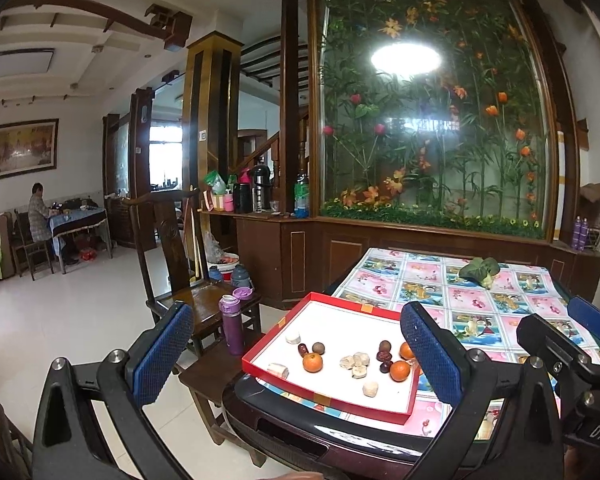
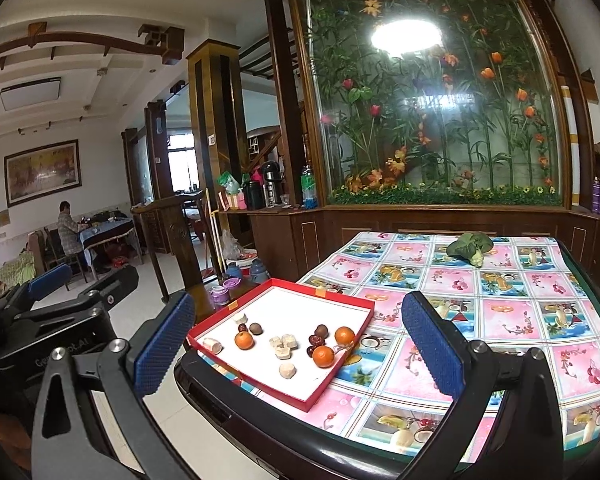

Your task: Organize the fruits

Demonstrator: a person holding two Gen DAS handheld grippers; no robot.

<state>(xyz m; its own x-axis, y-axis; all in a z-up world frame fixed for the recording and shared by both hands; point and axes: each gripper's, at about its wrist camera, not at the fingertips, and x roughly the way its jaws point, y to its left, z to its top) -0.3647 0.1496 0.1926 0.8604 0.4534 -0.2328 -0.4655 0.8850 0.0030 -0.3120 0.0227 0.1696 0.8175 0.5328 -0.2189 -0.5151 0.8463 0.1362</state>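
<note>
Both tongs, left (image 1: 296,354) and right (image 2: 298,344), gape empty above the red tray (image 2: 342,376) of fruits (image 2: 324,356)

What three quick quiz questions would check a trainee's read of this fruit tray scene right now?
1. True or false: both grippers are open and empty.
2. How many oranges lie in the red tray? A) two B) three C) five
3. What lies at the table's far end?

Key:
1. True: left gripper and right gripper hold nothing.
2. B, e.g. one orange.
3. A leafy green vegetable.
</note>
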